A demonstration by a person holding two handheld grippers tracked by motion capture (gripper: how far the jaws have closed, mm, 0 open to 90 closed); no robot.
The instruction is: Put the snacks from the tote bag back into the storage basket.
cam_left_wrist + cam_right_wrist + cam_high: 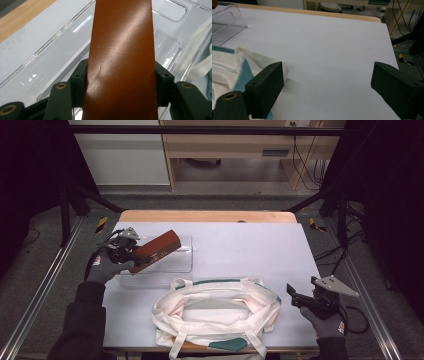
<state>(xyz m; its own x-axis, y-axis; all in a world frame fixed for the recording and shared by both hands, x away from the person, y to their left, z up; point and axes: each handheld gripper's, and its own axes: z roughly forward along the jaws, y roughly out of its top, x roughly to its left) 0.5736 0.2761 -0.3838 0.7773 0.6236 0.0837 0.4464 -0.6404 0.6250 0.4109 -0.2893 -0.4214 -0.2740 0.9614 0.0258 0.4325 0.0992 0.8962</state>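
My left tongs (120, 75) pinch the brown box (159, 247) above the clear tray (175, 265). My right tongs (327, 82) wait spread by the tote bag (215, 315); bagging remains.

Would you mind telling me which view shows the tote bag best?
The high view: the whole white tote bag lies open there. The right gripper view catches one edge; the left gripper view, a sliver.

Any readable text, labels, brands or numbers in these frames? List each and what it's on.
None can be read.
Brown box, held in the left tongs: pale marks on its side in the high view, too small and blurred to read; the face in the left gripper view is blank.
Gloves: a small red-and-white patch at the cuff, unreadable.
Tote bag, clear plastic tray, white table cover: no text visible.
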